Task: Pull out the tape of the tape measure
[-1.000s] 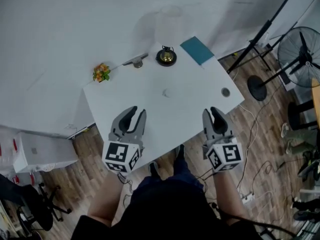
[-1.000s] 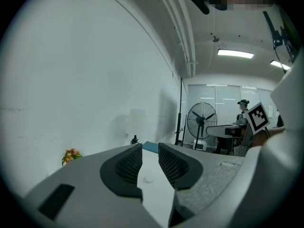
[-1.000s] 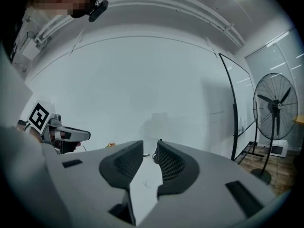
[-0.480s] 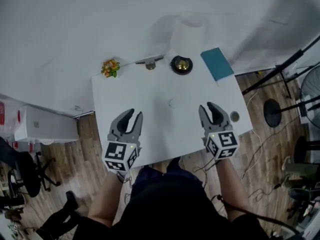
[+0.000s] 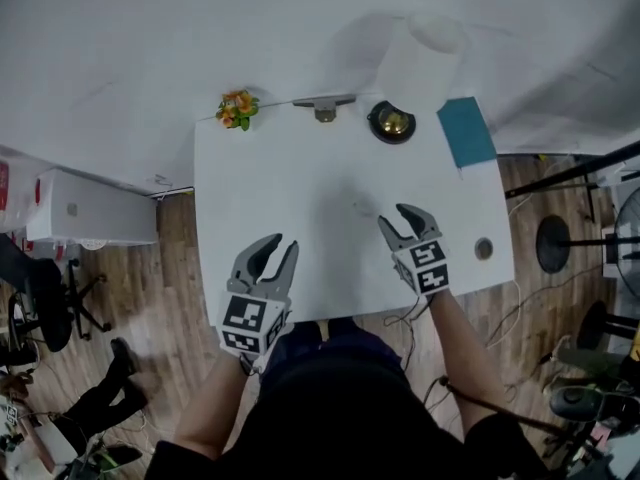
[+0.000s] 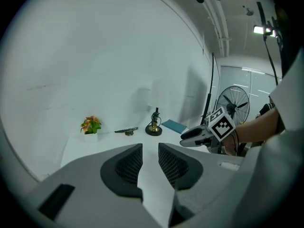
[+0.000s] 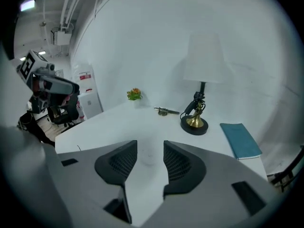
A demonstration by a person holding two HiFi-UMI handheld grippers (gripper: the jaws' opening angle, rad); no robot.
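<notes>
Approach looks to be the step in hand, with no tape drawn yet. At the left, the left hand-held gripper hangs over the near edge of the white rectangular surface, its jaws apart with nothing between them. Along the far edge stand one small orange-flowered plant, one slim grey metal clip-like piece and one brass-footed lamp with a white shade. Mid-surface lies one small pale round thing, faint against the white. I judge it to be the tape measure, though no tape or tab can be made out. The right hand-held gripper is near it, jaws opening, with the round thing ahead of them and untouched. Further right lie one flat teal notebook and one dark round cable hole. Next, I judge, one gripper must pin the case while the other nips the tape tip, which is a fine target.
</notes>
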